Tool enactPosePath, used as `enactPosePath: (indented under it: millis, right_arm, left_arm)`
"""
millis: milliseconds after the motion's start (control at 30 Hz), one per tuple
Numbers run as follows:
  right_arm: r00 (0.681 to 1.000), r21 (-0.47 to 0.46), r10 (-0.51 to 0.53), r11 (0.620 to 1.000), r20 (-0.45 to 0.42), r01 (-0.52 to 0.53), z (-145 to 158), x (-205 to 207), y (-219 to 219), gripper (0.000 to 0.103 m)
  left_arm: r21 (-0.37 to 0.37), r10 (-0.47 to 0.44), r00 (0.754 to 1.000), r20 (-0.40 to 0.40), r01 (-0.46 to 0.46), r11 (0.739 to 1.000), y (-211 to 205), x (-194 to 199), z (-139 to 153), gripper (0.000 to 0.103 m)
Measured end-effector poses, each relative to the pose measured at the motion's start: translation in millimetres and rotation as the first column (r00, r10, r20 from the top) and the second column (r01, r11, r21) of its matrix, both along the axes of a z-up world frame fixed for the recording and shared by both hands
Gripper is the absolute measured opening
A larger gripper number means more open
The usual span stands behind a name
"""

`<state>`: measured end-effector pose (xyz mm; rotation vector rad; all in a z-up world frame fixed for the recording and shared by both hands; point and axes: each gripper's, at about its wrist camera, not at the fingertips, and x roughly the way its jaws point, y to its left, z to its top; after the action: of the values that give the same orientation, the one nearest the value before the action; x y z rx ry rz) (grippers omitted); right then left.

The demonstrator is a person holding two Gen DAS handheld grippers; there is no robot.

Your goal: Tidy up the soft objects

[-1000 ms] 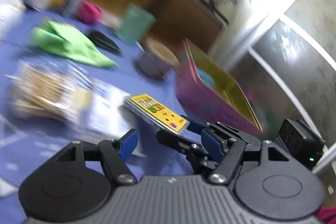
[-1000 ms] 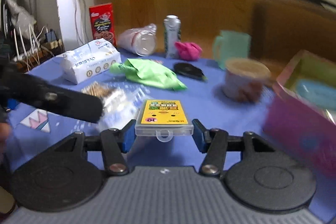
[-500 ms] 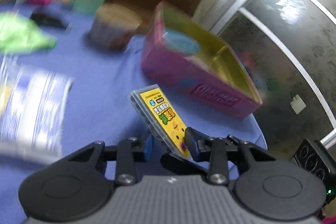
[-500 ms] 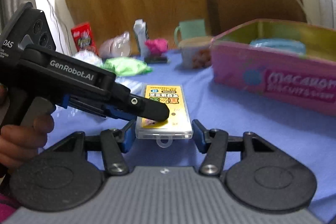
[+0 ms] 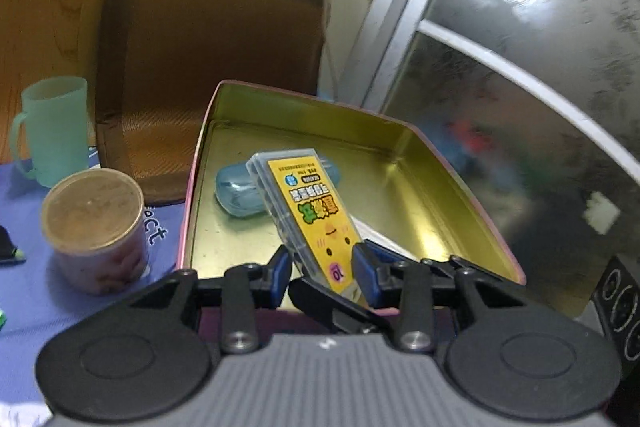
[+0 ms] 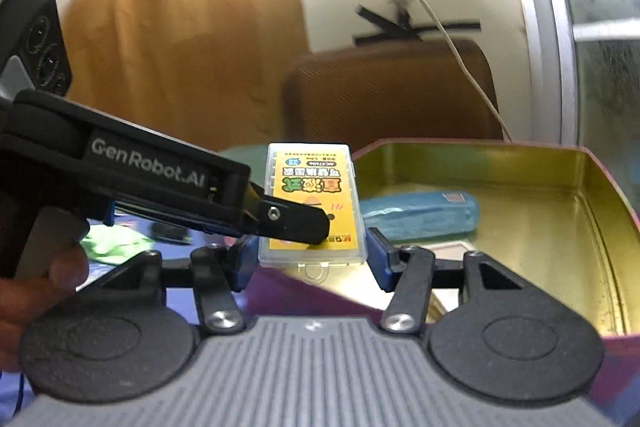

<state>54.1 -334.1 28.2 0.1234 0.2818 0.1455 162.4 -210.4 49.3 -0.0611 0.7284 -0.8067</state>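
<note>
A clear plastic case with a yellow printed card (image 5: 308, 211) hangs tilted over the near edge of an open pink tin (image 5: 304, 97) with a gold inside. My left gripper (image 5: 322, 267) is shut on the case, its blue pads on the case's flat faces. In the right wrist view the same case (image 6: 312, 191) sits between the blue pads of my right gripper (image 6: 312, 263), which presses on its two long sides. The left gripper (image 6: 296, 223) reaches in from the left. A soft blue packet (image 6: 420, 215) lies inside the tin (image 6: 540, 179).
On the blue tablecloth left of the tin stand a lidded cup (image 5: 94, 227) and a pale green mug (image 5: 52, 131). A brown chair back (image 5: 208, 67) rises behind, a glass door (image 5: 520, 107) to the right. A green cloth (image 6: 112, 243) lies farther left. A hand (image 6: 40, 291) holds the left gripper.
Both grippers carried the yellow case from over the cluttered table to above the pink tin. The left gripper's pads closed onto the case on the way.
</note>
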Motion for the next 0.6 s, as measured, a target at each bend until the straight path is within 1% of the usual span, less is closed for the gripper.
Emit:
enactPosePath:
  millis: [33, 67, 100, 167, 267, 433, 533, 600]
  right_arm:
    - [1.000, 0.001, -0.012, 1.000, -0.018, 0.012, -3.7, 9.8, -2.5, 0.060]
    - [0.999, 0.002, -0.020, 1.000, -0.029, 0.020, -6.9, 15.9, -3.1, 0.060]
    - [0.999, -0.001, -0.032, 0.999, -0.030, 0.032, -9.4, 20.3, -3.1, 0.060]
    - [0.999, -0.004, -0.034, 0.999, -0.022, 0.034, -10.3, 20.3, -1.5, 0.060]
    - [1.000, -0.009, -0.023, 1.000, -0.002, 0.023, -7.7, 9.4, -1.4, 0.060]
    - [0.999, -0.005, 0.016, 1.000, 0.048, -0.015, -0.2, -12.9, 9.2, 0.060]
    - [0.995, -0.019, 0.078, 0.997, 0.065, -0.077, 2.2, -23.4, 23.9, 0.060]
    - [0.991, -0.042, 0.121, 0.992, 0.061, -0.118, 1.6, -26.0, 38.8, 0.060]
  left_arm:
    - [0.016, 0.009, 1.000, -0.007, -0.009, 1.000, -3.8, 4.1, -4.4, 0.033]
    - [0.026, 0.017, 1.000, -0.010, -0.017, 1.000, -5.3, 6.6, -7.8, 0.038]
    - [0.025, 0.030, 1.000, -0.004, -0.030, 0.999, -5.1, 7.0, -10.4, 0.039]
    - [0.015, 0.039, 0.999, -0.002, -0.039, 0.999, -0.8, 2.9, -10.5, 0.040]
    - [-0.011, 0.033, 0.999, 0.004, -0.033, 0.999, 9.6, -7.4, -1.9, 0.040]
    - [-0.109, 0.050, 0.997, 0.053, -0.044, 0.993, 59.3, -39.3, 10.7, 0.041]
    - [-0.123, 0.103, 0.990, 0.100, -0.091, 0.988, 97.1, -61.0, 12.5, 0.041]
    - [-0.114, 0.154, 0.981, 0.116, -0.141, 0.984, 122.9, -71.8, 10.0, 0.043]
